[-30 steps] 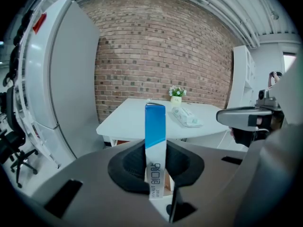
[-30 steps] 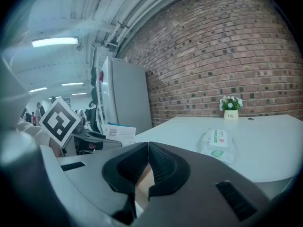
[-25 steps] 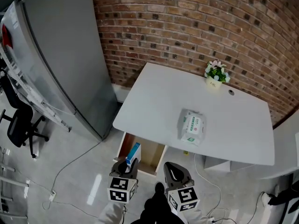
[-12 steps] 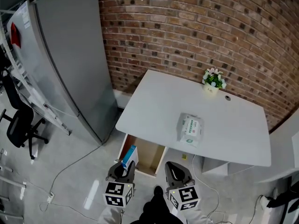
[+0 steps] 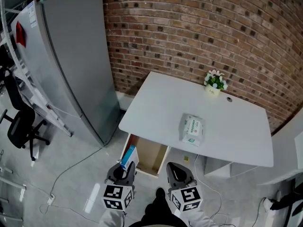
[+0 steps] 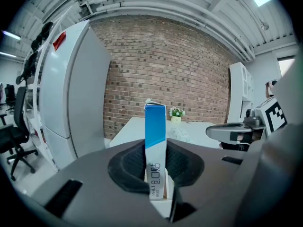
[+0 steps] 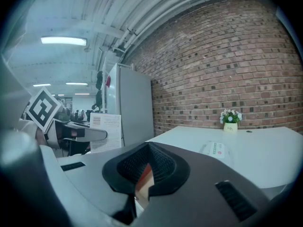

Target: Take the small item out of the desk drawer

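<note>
Over the open drawer, the left gripper clamps the blue-and-white box, apparently lifted free; right gripper sits closed, empty; next, carry it to the desk

Rough brick wall, matt desk, wood drawer, glossy cardbd box.

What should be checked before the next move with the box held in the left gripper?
1. Left gripper clamped on the blue-and-white box: ok, the box stands upright between the pads.
2. Box lifted out of the drawer: ok, it is near desk-top height.
3. Right gripper free: ok, jaws together, nothing between.
4. Bare space on the desk: ok, the tissue pack and potted plant sit elsewhere.
5. Drawer shut: not ok, open.
</note>
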### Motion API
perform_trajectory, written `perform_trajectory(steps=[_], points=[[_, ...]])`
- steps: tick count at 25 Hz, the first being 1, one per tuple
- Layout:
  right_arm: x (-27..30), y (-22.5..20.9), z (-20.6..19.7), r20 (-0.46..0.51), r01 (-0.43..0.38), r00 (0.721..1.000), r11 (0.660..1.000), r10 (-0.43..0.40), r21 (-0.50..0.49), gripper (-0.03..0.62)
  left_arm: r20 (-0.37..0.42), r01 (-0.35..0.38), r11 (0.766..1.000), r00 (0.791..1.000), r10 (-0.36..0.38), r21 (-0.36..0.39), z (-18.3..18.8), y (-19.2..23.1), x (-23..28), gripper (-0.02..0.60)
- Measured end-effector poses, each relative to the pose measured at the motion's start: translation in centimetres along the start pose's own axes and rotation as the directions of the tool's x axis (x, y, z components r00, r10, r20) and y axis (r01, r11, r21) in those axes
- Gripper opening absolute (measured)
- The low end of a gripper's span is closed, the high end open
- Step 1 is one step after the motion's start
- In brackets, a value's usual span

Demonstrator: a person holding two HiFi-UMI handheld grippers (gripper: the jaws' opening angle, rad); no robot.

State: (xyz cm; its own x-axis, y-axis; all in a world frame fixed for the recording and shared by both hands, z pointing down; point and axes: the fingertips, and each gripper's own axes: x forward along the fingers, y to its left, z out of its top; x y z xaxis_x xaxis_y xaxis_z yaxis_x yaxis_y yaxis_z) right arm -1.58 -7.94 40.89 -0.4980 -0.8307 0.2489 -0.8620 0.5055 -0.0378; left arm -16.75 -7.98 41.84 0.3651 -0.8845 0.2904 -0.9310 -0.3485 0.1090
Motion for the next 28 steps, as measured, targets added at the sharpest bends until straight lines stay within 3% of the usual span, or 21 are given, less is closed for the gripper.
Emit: perform_trajectory(steps=[28], points=[[-1.8, 0.5, -0.2, 0.011, 0.032, 0.999, 0.999, -0.032, -0.008, 0.026, 0.016, -0.004, 1.000, 1.000, 0.004, -0.003, -0.4, -0.7, -1.7, 0.080]])
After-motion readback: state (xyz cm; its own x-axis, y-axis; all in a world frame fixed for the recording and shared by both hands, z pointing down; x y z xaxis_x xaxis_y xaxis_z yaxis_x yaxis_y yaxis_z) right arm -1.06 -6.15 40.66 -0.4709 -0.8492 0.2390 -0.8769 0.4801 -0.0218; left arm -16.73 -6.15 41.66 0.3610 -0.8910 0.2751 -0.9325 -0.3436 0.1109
